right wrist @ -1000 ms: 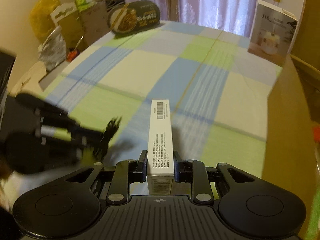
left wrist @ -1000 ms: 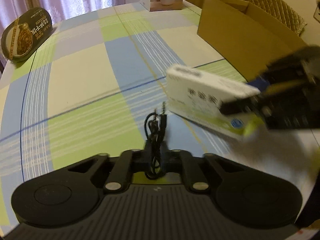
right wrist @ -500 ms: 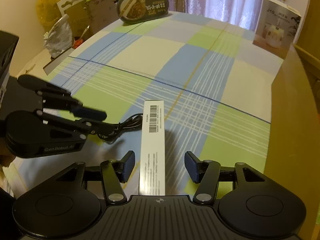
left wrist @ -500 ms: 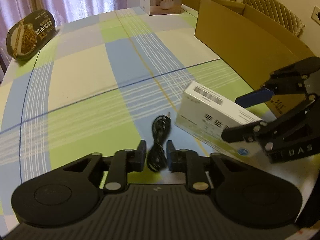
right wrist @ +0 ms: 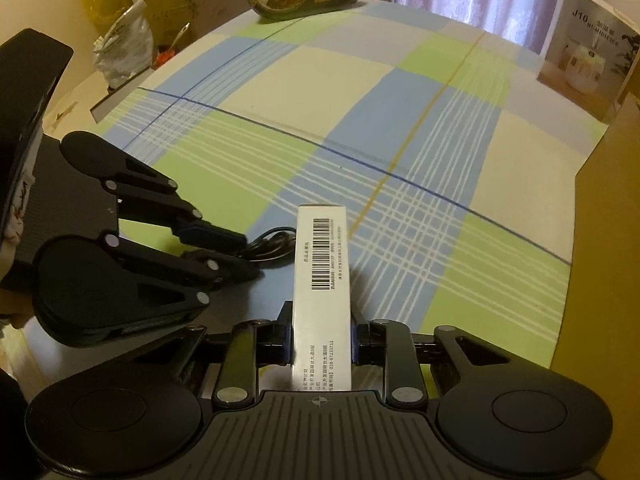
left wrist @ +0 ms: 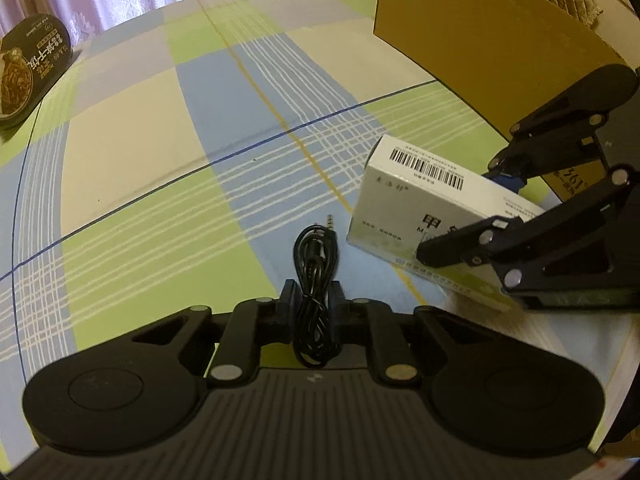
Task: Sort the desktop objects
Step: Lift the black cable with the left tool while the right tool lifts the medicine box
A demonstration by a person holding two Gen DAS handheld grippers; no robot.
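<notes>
The white box [right wrist: 322, 280] stands on its narrow edge on the checked worktop [right wrist: 360, 80], clamped by the right gripper [right wrist: 322, 340]. Just beside it, the left gripper [left wrist: 311, 304] pinches the coiled black cable [left wrist: 316, 248], apparently both bound for the cardboard carton [left wrist: 480, 40] nearby.

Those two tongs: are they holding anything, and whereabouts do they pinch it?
Yes. The left tongs pinch the coiled black cable across the middle of its bundle. The right tongs clamp the white box by its long sides near one end.
</notes>
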